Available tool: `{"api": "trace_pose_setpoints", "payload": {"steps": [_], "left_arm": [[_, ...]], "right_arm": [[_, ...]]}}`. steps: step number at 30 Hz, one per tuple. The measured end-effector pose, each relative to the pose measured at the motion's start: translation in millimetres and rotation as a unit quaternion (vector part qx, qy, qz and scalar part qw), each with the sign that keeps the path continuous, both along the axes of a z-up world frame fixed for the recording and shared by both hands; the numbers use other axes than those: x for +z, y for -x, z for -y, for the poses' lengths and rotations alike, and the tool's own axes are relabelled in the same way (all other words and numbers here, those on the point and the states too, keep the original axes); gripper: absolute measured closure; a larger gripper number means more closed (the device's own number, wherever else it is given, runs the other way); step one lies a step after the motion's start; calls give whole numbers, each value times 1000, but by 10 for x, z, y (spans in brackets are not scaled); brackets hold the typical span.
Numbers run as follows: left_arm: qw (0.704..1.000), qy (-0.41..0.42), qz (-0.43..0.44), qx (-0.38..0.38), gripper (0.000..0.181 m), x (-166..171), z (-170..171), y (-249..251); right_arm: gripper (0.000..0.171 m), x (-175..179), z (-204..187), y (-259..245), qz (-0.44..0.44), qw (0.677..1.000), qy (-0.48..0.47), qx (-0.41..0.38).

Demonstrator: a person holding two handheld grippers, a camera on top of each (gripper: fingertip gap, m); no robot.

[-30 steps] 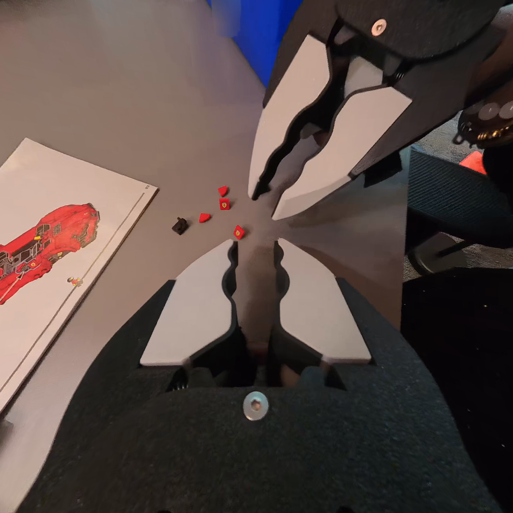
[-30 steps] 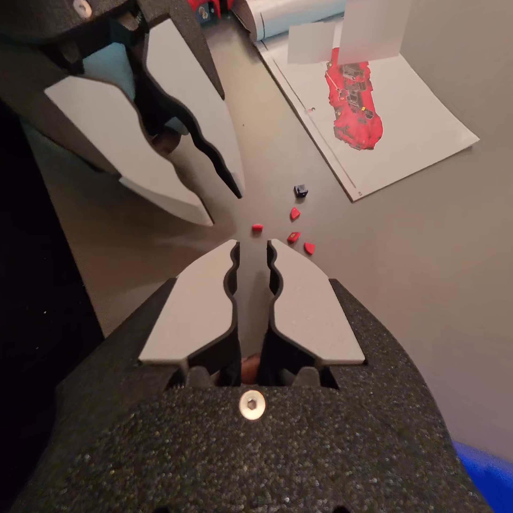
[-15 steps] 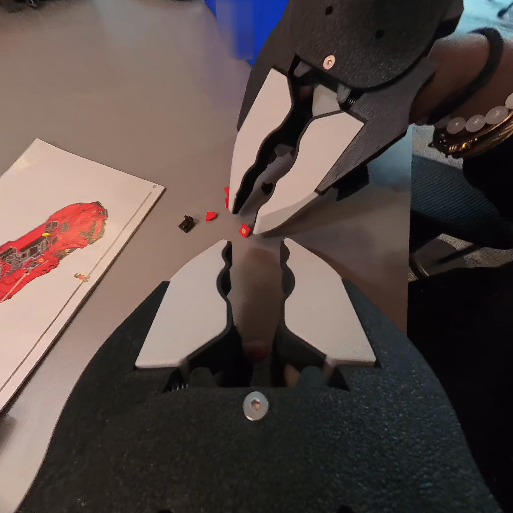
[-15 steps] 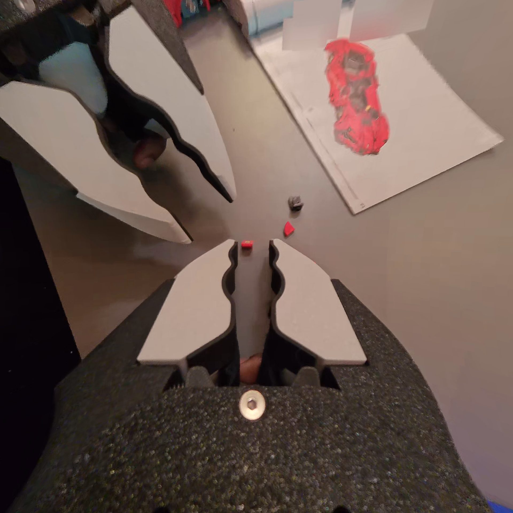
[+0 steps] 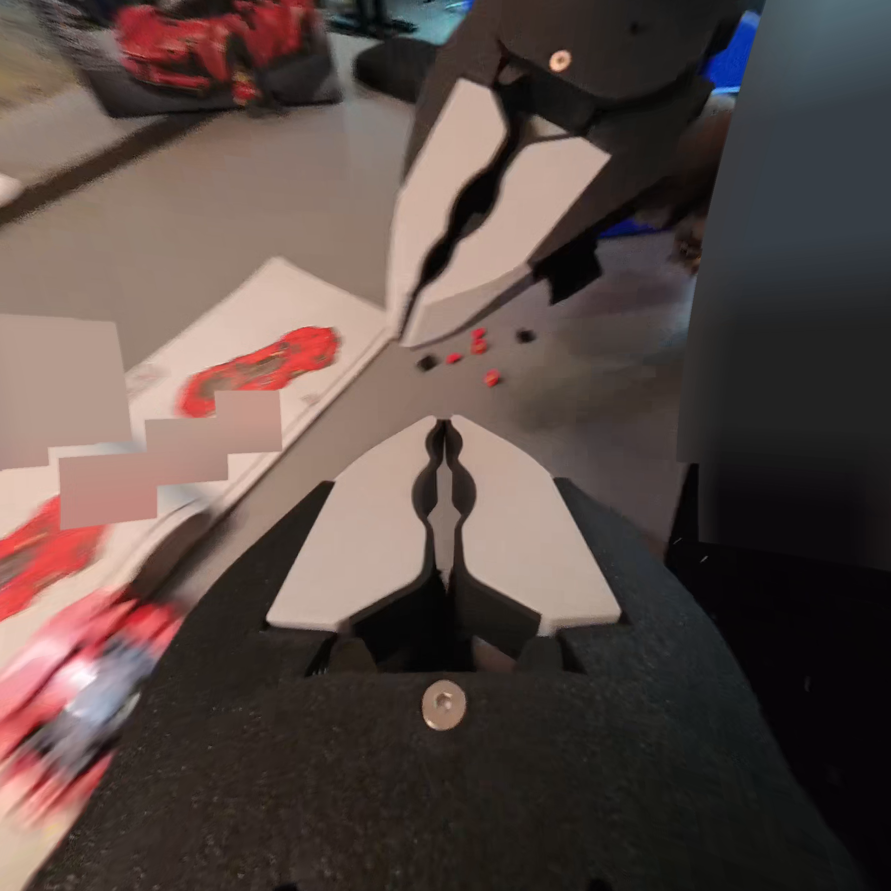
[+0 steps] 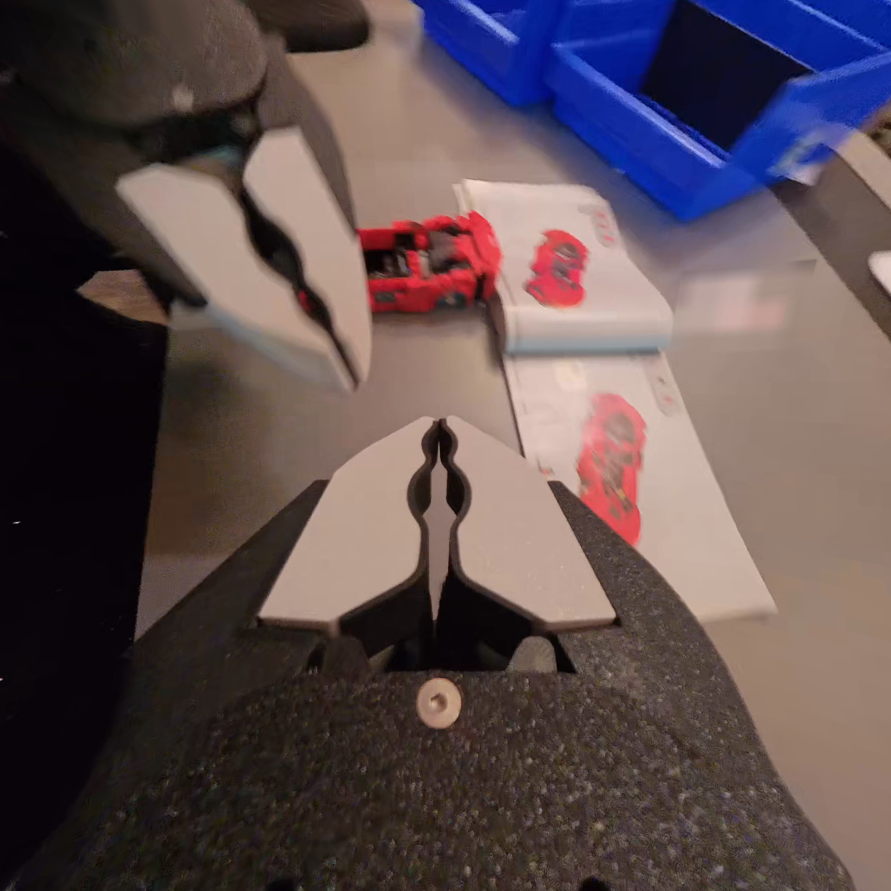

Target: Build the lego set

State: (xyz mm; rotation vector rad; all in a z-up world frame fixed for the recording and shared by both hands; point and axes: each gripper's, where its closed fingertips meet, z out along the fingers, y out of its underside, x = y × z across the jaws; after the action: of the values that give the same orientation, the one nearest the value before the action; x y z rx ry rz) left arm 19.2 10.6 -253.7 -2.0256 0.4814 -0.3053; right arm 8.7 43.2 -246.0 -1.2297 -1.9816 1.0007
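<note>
Several small red pieces (image 5: 492,378) and two small black pieces (image 5: 425,362) lie loose on the grey table in the left wrist view. My left gripper (image 5: 442,423) is shut with nothing visible between its tips, raised just short of them. My right gripper (image 6: 439,423) is also shut with nothing seen in it. It shows in the left wrist view (image 5: 410,332), tips down just left of the pieces. The part-built red lego car (image 6: 429,270) stands beyond my left gripper (image 6: 354,381) in the right wrist view. The views are blurred by motion.
An open instruction booklet (image 6: 627,434) lies right of the car and shows in the left wrist view (image 5: 270,366). Blue bins (image 6: 675,96) stand at the back. A box with a red car picture (image 5: 193,53) is far off. The table edge drops to dark floor.
Both grippers have shut from open and pulled up and back from the pieces. The views have tilted up, so the car, bins and box have come into sight. The loose pieces still lie on the table.
</note>
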Motion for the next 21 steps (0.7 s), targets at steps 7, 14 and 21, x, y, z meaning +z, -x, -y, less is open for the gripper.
{"api": "trace_pose_setpoints", "payload": {"steps": [7,14,21], "left_arm": [[985,53,-161,10,154,-67,892,1075],[981,101,-165,-31,129,-373,1071,1061],[982,120,-121,-86,97,-441,1086,875]], "right_arm": [[171,-158,719,595,17,995,30,97],[129,-464,1174,731,56,991,2,122],[116,-451,1311,818,76,990,14,114]]}}
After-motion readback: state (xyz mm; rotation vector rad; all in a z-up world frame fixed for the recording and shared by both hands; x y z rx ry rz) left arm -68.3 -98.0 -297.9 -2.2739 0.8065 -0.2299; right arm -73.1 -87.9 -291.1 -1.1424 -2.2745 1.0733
